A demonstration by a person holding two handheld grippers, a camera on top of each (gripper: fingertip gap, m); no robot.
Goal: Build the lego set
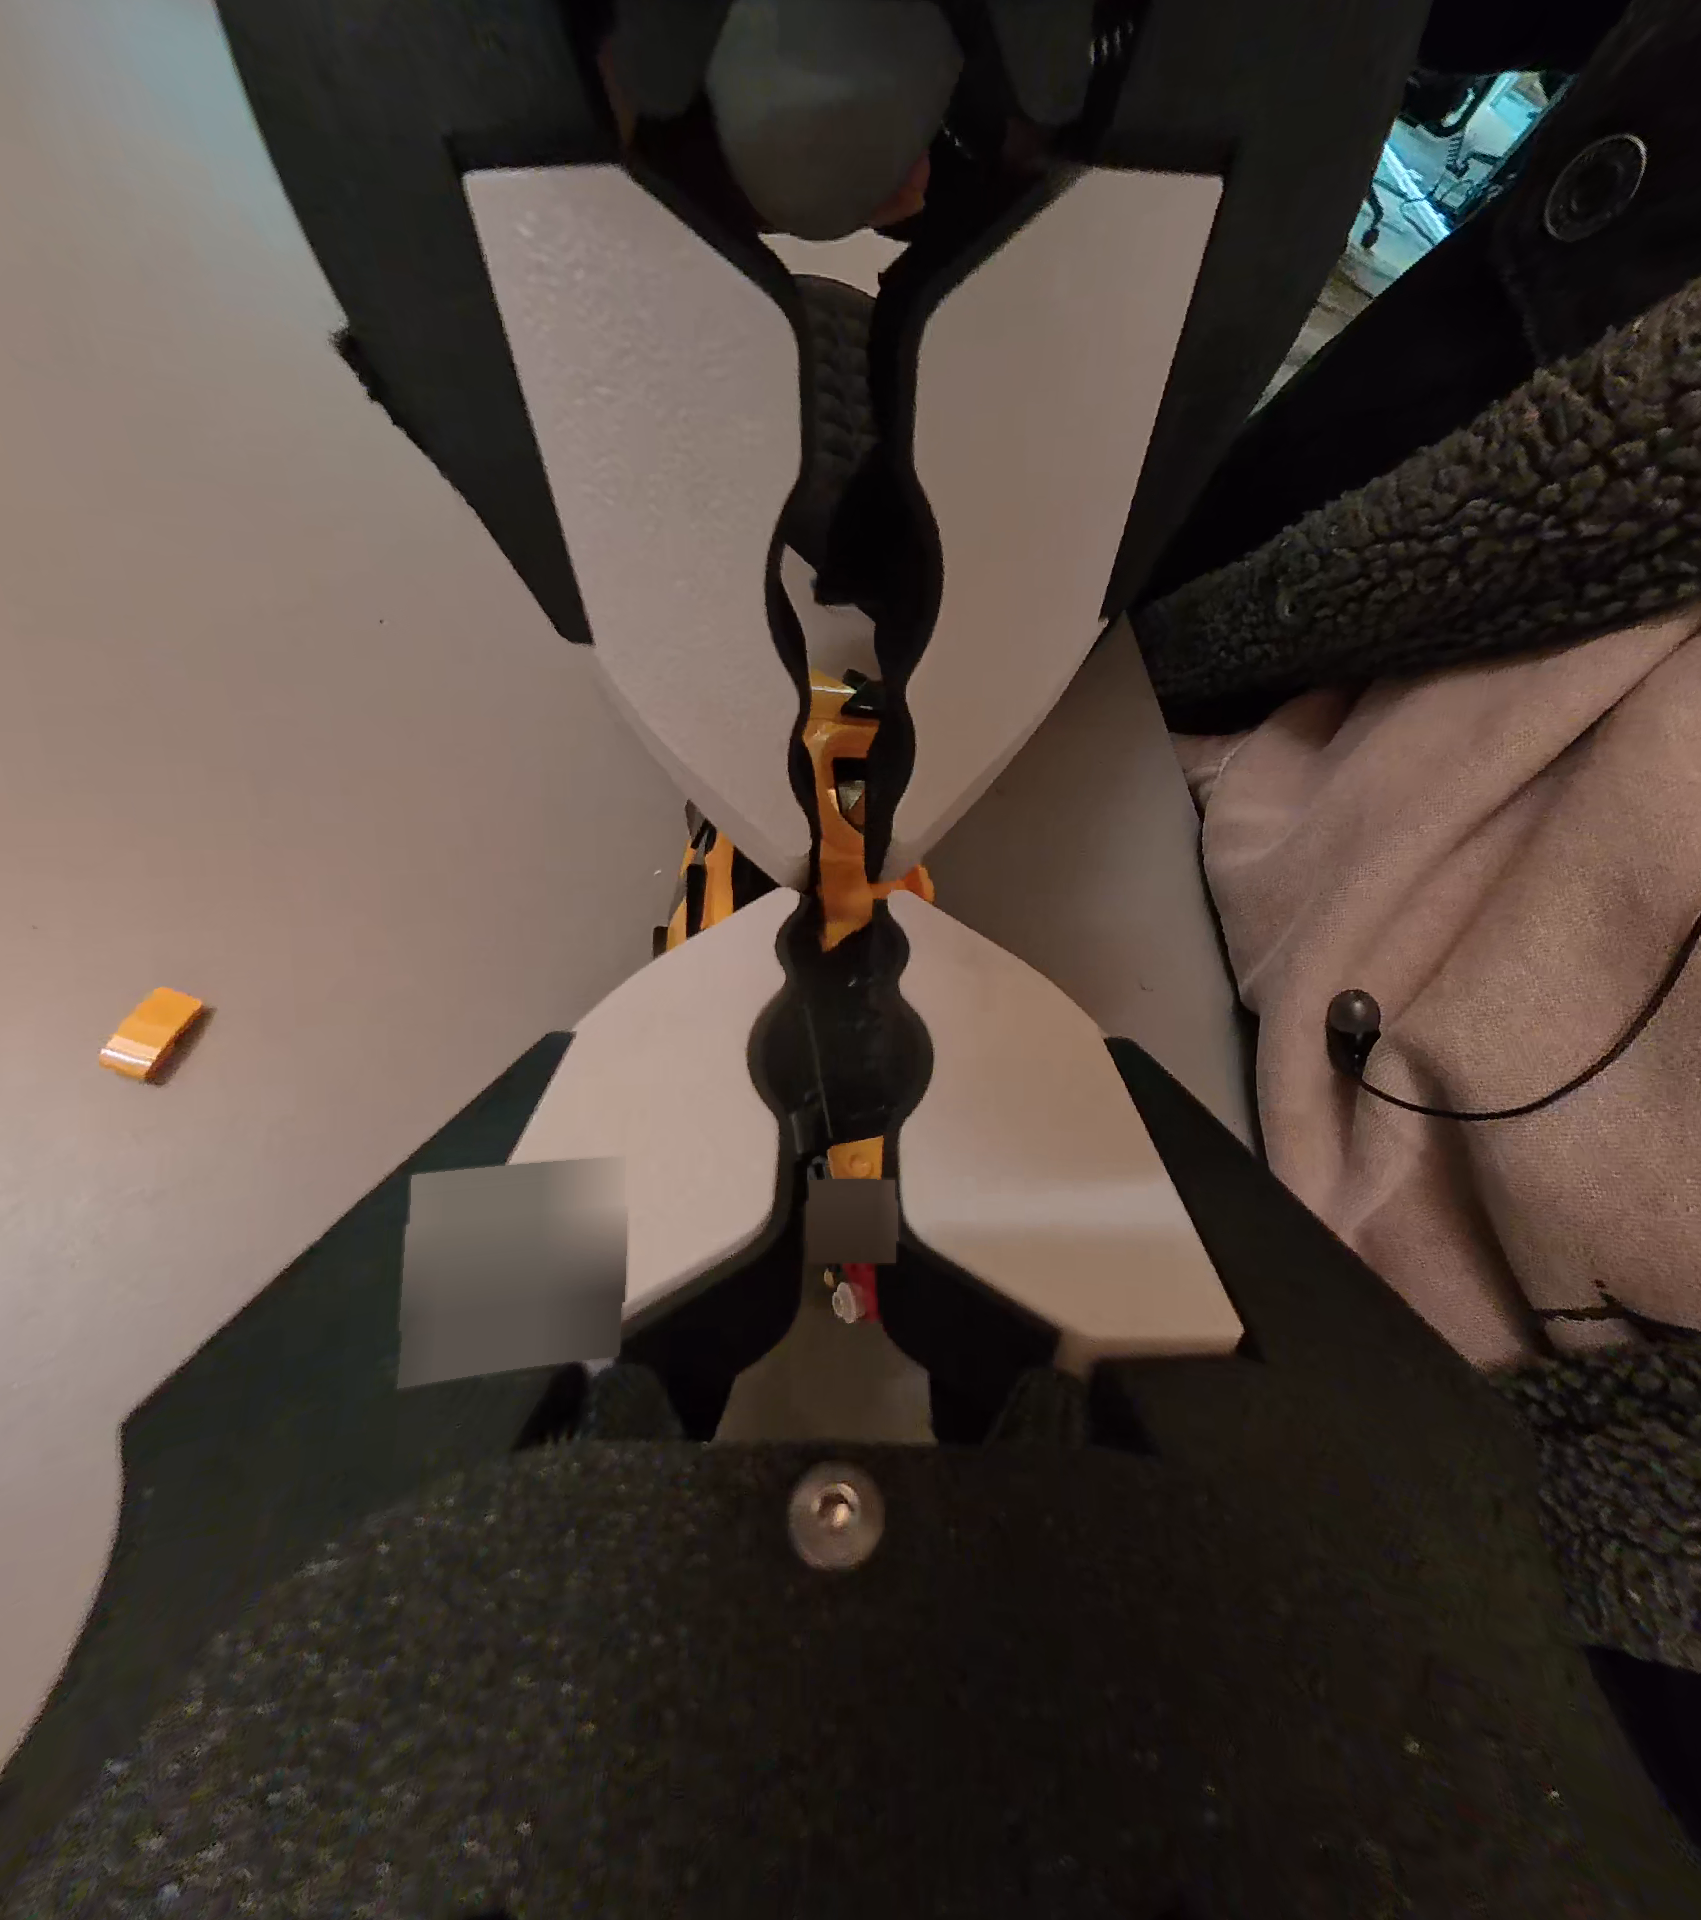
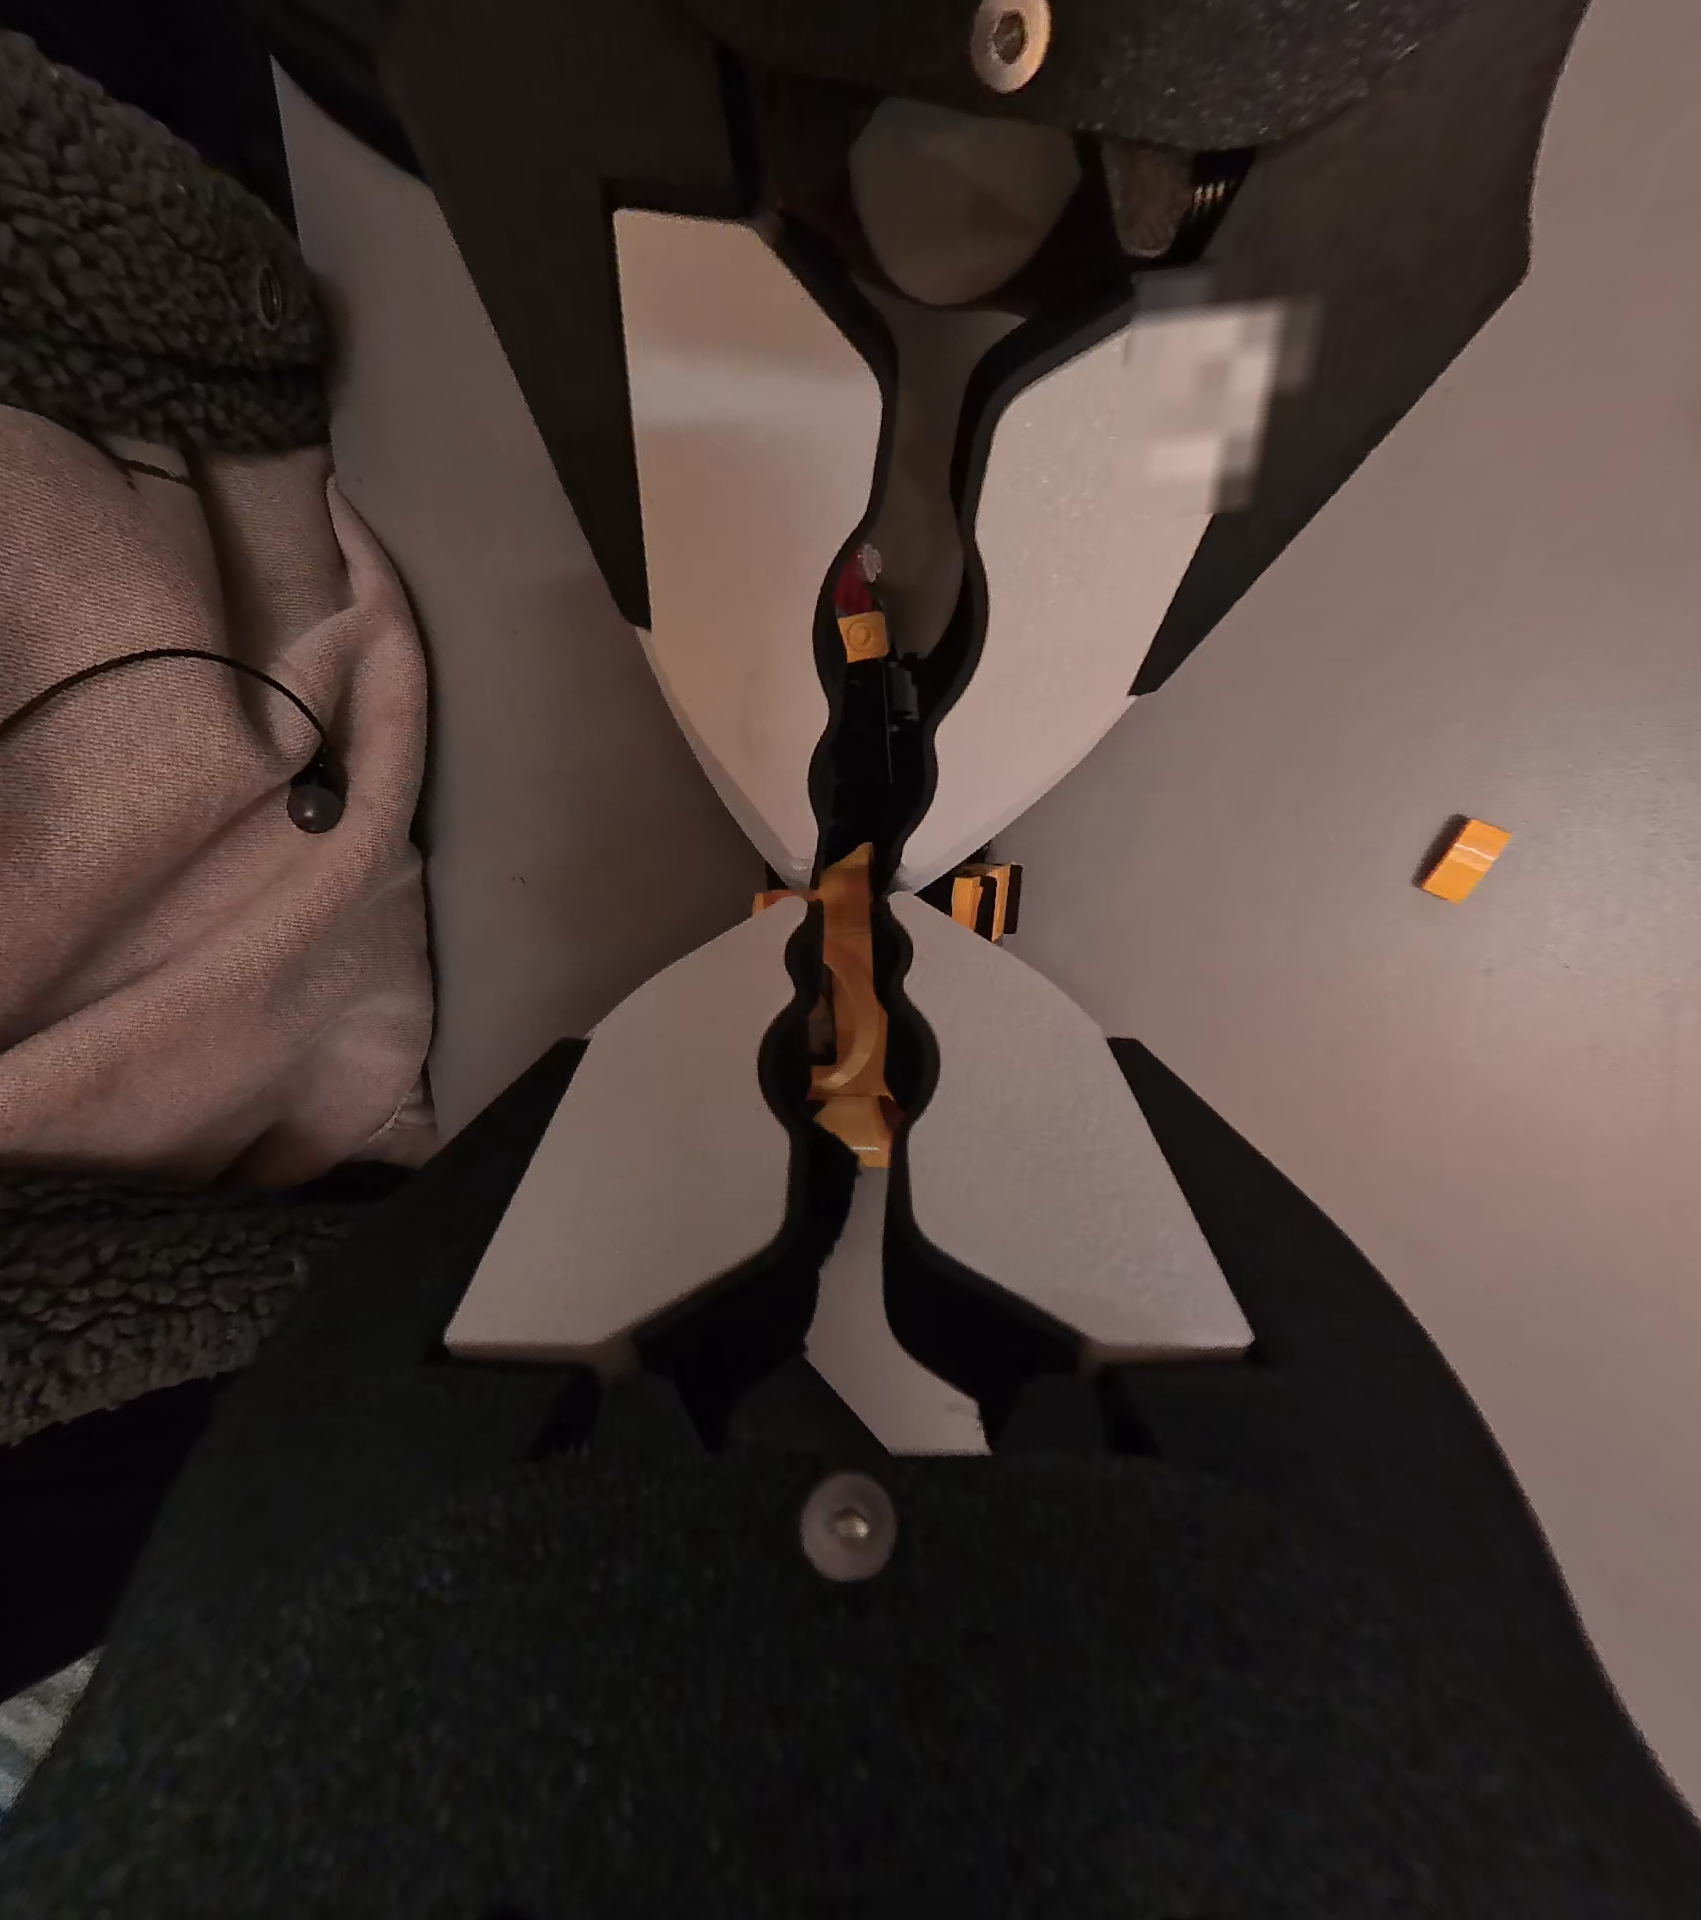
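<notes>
Jaws of both grippers meet tip to tip over the pale tabletop (image 2: 1345, 1039), each pair clenched on one end of the same small toy built of orange and black bricks (image 2: 851, 997). Held from opposite ends like this, the toy is kept clear of the tabletop and steadied against twisting, probably so pieces can be pressed together or pulled apart.

In the left gripper (image 1: 841, 904) sits the black end, its pads tight against the dark bricks, with a red and white piece behind. Between the pads of the right gripper (image 2: 851, 909) lies the orange end with its curved piece.

Its long axis runs straight along both pairs of fingers, from one gripper into the other. A black tyre (image 1: 830, 416) seems to sit at the orange end, though the view there is cramped.

Loose orange bricks (image 2: 1464, 857) lie scattered on the tabletop, well apart from the toy.
</notes>
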